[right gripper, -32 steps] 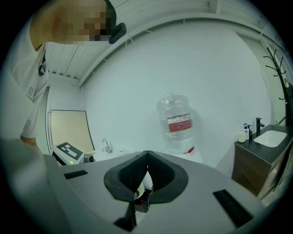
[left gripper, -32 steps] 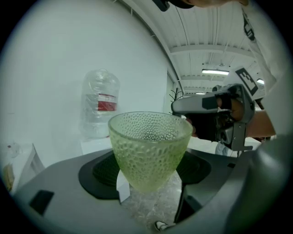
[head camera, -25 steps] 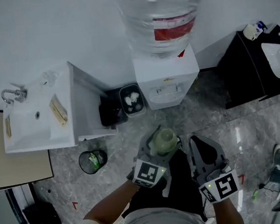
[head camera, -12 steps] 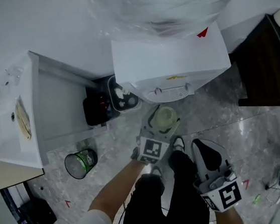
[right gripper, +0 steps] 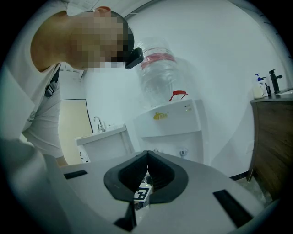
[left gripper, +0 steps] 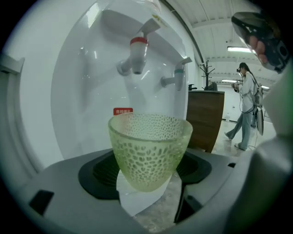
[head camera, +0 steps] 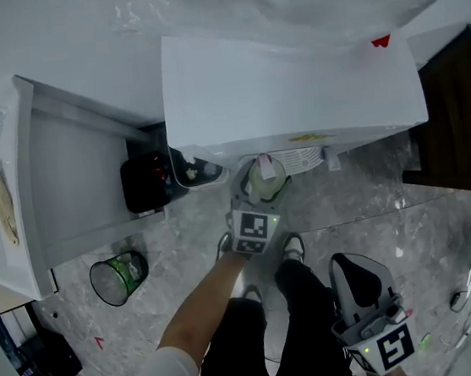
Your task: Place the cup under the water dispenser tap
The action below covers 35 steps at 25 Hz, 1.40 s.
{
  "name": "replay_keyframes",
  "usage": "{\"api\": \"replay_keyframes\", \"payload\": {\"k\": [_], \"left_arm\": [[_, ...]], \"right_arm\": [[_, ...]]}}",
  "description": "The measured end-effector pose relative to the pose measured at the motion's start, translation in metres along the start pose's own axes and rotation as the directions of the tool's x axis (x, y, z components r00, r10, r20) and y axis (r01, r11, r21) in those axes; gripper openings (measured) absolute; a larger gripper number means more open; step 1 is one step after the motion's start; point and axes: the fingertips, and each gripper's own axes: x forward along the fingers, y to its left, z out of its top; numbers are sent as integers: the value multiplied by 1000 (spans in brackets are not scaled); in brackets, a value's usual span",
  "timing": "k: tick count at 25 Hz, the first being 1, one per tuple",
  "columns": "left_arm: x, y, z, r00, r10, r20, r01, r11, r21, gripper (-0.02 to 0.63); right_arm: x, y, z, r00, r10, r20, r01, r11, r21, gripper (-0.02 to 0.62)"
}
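Observation:
A pale green, bumpy glass cup (left gripper: 150, 151) stands upright between the jaws of my left gripper (left gripper: 149, 177), which is shut on it. A red tap (left gripper: 136, 55) hangs above and just behind the cup, and a blue tap (left gripper: 176, 78) is to its right. In the head view the cup (head camera: 265, 177) and left gripper (head camera: 258, 192) sit at the front of the white water dispenser (head camera: 292, 91), by its drip tray (head camera: 304, 159). My right gripper (head camera: 354, 262) hangs back at the lower right, shut and empty, its pads (right gripper: 153, 170) meeting.
A black bin (head camera: 143, 186) and a white bin (head camera: 198, 172) stand left of the dispenser, beside a white sink cabinet (head camera: 40, 190). A mesh wastebasket (head camera: 115, 277) sits on the marble floor. A dark wooden cabinet (head camera: 464, 104) is on the right. A person (left gripper: 245, 105) walks in the background.
The view has dropped and closed in on the dispenser. My left gripper carried the cup forward and down to the dispenser's front. The right gripper sank toward the frame's bottom right.

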Motion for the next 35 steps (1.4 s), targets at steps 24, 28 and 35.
{"api": "replay_keyframes", "payload": {"k": [24, 28, 35], "left_arm": [[16, 22, -10, 989, 146, 23, -144, 987, -73, 415], [6, 20, -14, 988, 152, 8, -151, 985, -86, 430], [-52, 14, -19, 981, 172, -84, -181, 978, -103, 430]], "right_arm": [[-5, 13, -10, 991, 96, -88, -90, 993, 73, 15], [-7, 21, -13, 986, 124, -108, -115, 990, 87, 15], [-9, 35, 6, 987, 118, -111, -108, 990, 95, 15]]}}
